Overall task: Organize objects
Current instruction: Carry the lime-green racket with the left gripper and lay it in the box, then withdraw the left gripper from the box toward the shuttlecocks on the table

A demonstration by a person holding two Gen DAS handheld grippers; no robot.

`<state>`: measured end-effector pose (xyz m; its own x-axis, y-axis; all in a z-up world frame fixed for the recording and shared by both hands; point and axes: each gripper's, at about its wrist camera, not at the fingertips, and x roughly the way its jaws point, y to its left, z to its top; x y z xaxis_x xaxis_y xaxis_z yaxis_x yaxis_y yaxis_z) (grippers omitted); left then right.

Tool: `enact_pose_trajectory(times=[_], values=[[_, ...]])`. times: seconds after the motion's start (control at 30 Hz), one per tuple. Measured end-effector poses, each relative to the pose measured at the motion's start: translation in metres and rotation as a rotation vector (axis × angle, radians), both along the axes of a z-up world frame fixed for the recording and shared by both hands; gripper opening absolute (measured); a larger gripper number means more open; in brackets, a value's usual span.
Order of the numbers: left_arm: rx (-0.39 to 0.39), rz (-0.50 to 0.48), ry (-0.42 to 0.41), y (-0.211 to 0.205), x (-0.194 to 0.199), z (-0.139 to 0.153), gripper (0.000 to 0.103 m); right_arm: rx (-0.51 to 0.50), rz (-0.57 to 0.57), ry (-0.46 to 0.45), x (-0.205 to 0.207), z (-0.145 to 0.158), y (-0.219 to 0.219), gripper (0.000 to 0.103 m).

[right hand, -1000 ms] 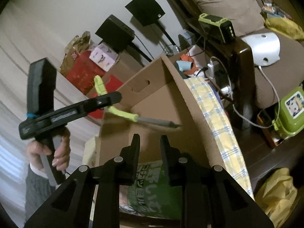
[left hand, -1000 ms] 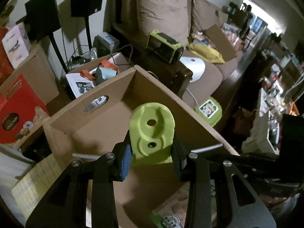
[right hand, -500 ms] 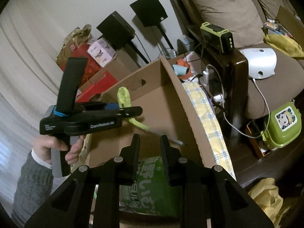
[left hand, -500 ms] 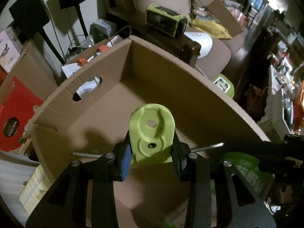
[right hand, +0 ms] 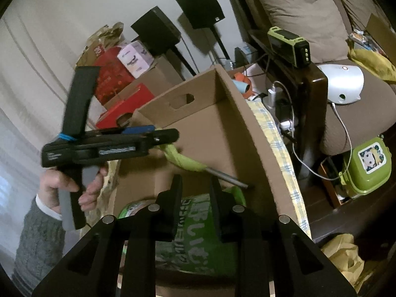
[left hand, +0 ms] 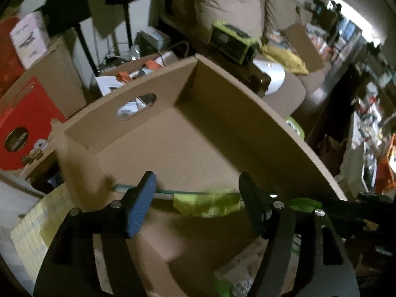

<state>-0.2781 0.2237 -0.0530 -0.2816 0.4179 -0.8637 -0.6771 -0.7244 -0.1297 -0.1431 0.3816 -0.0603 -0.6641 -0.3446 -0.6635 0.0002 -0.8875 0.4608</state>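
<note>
Now, at release: the left tool (left hand: 198,198) hangs over the open cardboard box (left hand: 247,113), its jaws opening, and the green-handled implement (left hand: 210,204) lies crosswise between them, blurred, the pads no longer pressing on it. In the right wrist view the same implement (right hand: 185,160) slants down inside the box, its metal shaft (right hand: 227,177) pointing toward the right-hand wall; whether the tip already rests on the box floor cannot be told. The person's hand (right hand: 71,185) grips the left tool's handle at the box's left side.

The right tool (right hand: 195,198) waits at the near edge of the box with jaws almost shut and nothing between them. Below it, in the near part of the box, lies a green printed packet (right hand: 195,245).

Handling, as a judgement: the implement looks light and rigid, a moulded plastic grip on a thin steel rod (most of the weight probably sits in the grip). The broad flat handle gives the pads two parallel faces and is the sensible place to take hold; the rod is narrow, smooth and likely to pivot or slip. A short drop onto cardboard should not harm it, though the rod end may skid along the floor of the box.
</note>
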Motion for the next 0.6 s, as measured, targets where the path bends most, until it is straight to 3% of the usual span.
enact_pose_trajectory(times=[0.33, 0.4, 0.6], values=[[0.080, 0.110, 0.020, -0.066, 0.031, 0.033, 0.080, 0.000, 0.044, 0.010, 0.006, 0.005, -0.021, 0.029], [0.069, 0.136, 0.041, -0.078, 0.039, 0.036, 0.086, 0.007, 0.051, 0.014, 0.006, 0.007, -0.026, 0.032], [0.049, 0.212, 0.070, -0.111, 0.064, 0.034, 0.087, 0.045, 0.073, 0.028, 0.010, 0.013, -0.039, 0.043]])
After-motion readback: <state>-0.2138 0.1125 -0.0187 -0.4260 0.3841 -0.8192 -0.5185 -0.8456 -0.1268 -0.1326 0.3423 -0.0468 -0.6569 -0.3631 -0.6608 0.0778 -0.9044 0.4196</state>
